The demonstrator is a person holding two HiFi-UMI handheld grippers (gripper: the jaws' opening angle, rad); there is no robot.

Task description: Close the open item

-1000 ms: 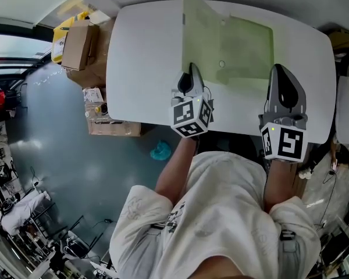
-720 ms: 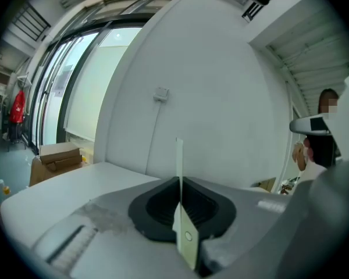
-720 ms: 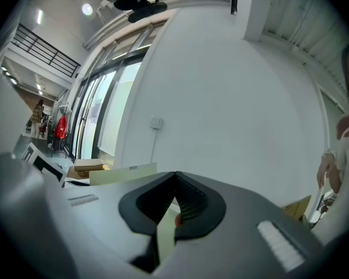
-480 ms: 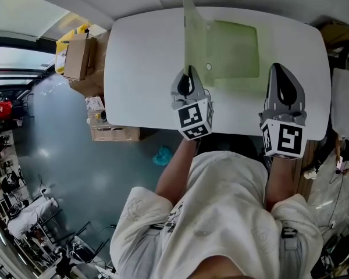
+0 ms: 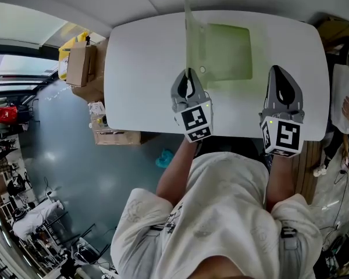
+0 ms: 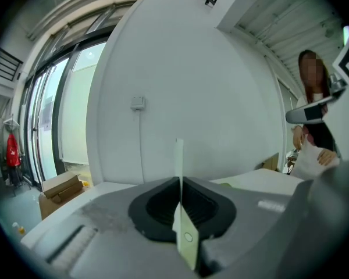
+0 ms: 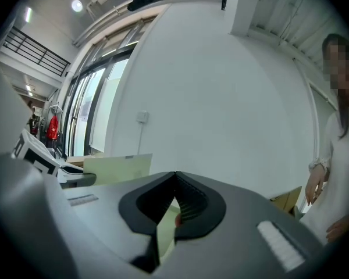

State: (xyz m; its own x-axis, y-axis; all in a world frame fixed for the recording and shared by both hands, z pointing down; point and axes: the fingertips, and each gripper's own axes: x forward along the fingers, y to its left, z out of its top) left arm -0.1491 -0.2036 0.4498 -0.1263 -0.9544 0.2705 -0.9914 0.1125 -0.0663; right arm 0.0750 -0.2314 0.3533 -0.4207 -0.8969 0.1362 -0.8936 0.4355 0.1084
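Note:
A pale green folder (image 5: 228, 52) lies open on the white table (image 5: 145, 68). Its translucent cover (image 5: 188, 36) stands upright, almost edge-on in the head view. My left gripper (image 5: 188, 75) is shut on the near edge of that cover; in the left gripper view the thin sheet (image 6: 178, 161) rises from between the closed jaws of the left gripper (image 6: 179, 182). My right gripper (image 5: 281, 70) hovers over the table to the right of the folder, apart from it. In its own view the right gripper (image 7: 175, 176) has its tips together, and the raised cover (image 7: 117, 168) shows to the left.
Cardboard boxes (image 5: 78, 63) stand on the floor left of the table. A person in white (image 7: 337, 173) stands at the right, near the table's end. A white wall (image 6: 180, 86) runs behind the table.
The cover has swung from leaning over to standing upright, held by the left gripper, which has rolled and shifted. The right gripper has drifted a little; its jaws look the same.

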